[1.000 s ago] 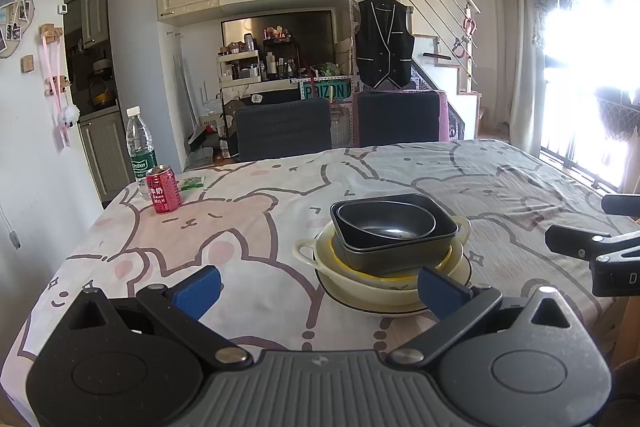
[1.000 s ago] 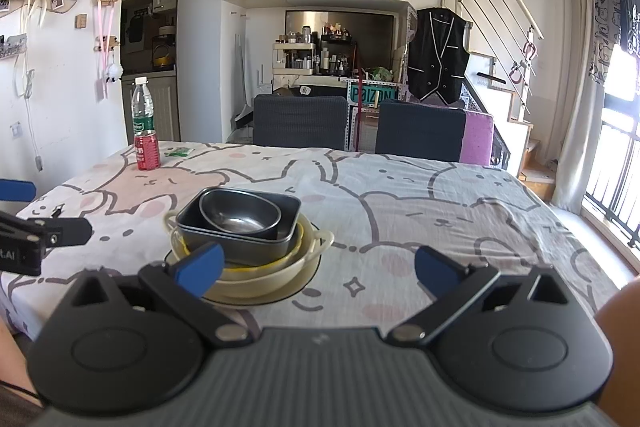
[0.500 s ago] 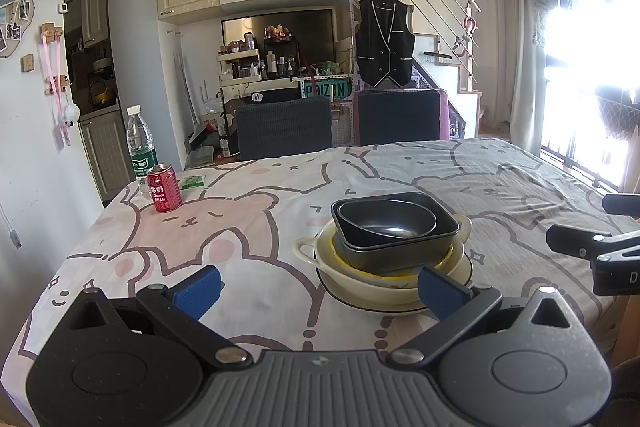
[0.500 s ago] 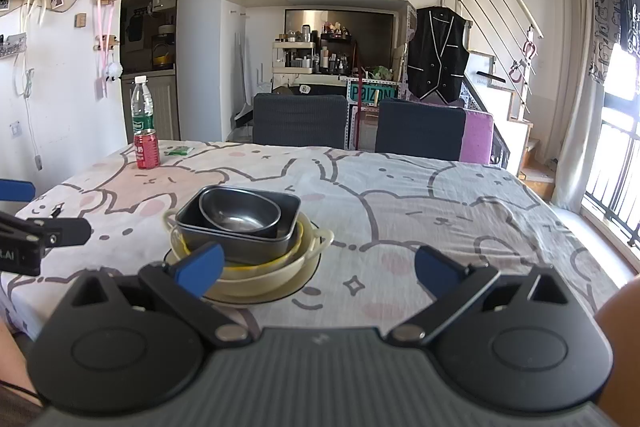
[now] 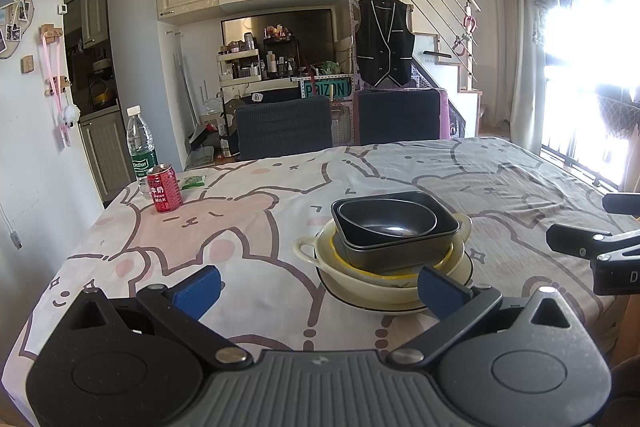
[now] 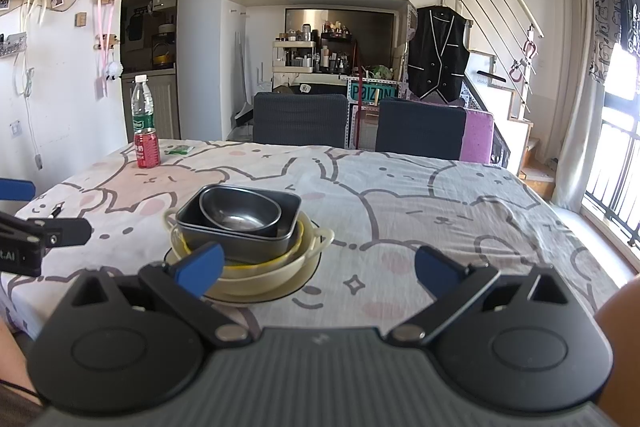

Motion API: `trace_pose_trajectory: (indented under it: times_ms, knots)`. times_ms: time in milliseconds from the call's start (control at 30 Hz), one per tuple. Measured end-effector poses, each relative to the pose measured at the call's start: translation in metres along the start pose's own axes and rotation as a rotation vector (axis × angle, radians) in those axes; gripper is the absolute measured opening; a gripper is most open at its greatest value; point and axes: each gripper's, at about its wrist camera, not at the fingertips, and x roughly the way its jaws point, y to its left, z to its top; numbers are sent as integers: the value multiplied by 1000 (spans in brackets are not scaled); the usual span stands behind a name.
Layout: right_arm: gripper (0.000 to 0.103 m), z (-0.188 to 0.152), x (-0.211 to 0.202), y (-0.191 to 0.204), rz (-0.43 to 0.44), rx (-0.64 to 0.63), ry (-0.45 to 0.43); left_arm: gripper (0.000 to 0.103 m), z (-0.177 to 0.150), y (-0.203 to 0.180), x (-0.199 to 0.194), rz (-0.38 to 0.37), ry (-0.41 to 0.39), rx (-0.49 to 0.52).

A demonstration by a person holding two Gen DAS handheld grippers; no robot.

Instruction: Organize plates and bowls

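the left gripper (image 5: 318, 287) sits a touch nearer the stacked dishes (image 5: 390, 247) than a second ago. nothing else shifts.

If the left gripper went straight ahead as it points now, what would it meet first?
Probably the stack of dishes: it sits just ahead of the open left gripper, slightly toward its right finger. First contact would likely be the bottom plate; depth is uncertain.

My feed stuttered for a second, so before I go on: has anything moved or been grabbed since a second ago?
Nothing visibly changed. The left tongs and right tongs are open as before, holding nothing, short of the stack of bowls on the plate. The can and bottle stand where they were.
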Motion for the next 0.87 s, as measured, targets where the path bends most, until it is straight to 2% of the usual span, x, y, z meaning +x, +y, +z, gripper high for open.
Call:
trace_pose_trajectory:
  times_ms: [867]
  knots:
    - [103,0,0,-1,2,0,0,103,0,4,1,8,3,-10]
